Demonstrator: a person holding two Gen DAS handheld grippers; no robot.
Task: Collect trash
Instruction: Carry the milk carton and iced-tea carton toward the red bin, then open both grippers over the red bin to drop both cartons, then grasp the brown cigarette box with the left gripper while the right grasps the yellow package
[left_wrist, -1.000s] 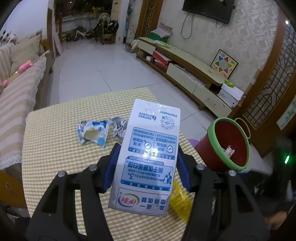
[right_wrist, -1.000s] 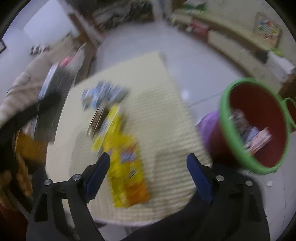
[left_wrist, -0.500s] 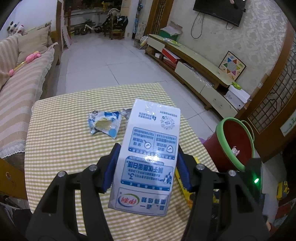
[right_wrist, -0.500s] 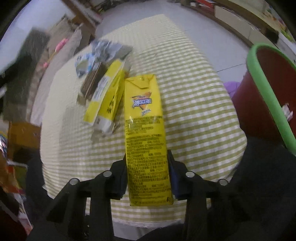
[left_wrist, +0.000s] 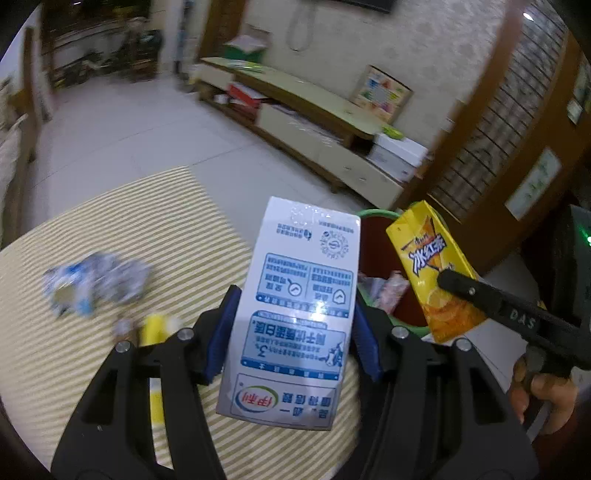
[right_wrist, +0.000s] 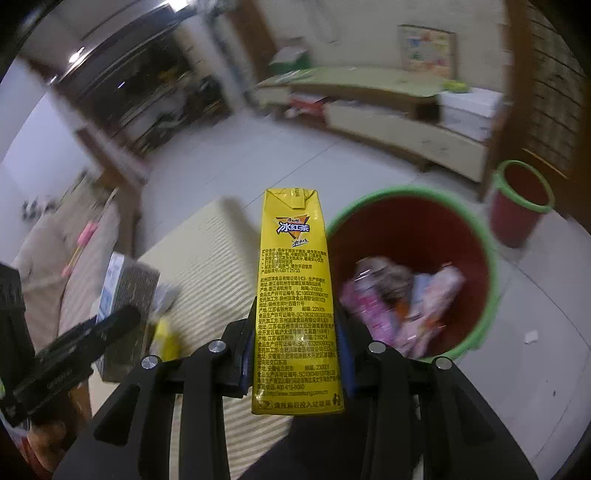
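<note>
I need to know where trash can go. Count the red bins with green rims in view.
2. The near bin stands beside the table, just past the yellow carton; the far bin stands farther back near the wooden screen. Others may be hidden out of view.

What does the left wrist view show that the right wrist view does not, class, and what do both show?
Left wrist only: the crumpled blue wrapper on the table. Right wrist only: a second small bin on the floor. Both: the yellow tea carton in the right tongs, the white milk carton in the left tongs, and the red bin.
</note>
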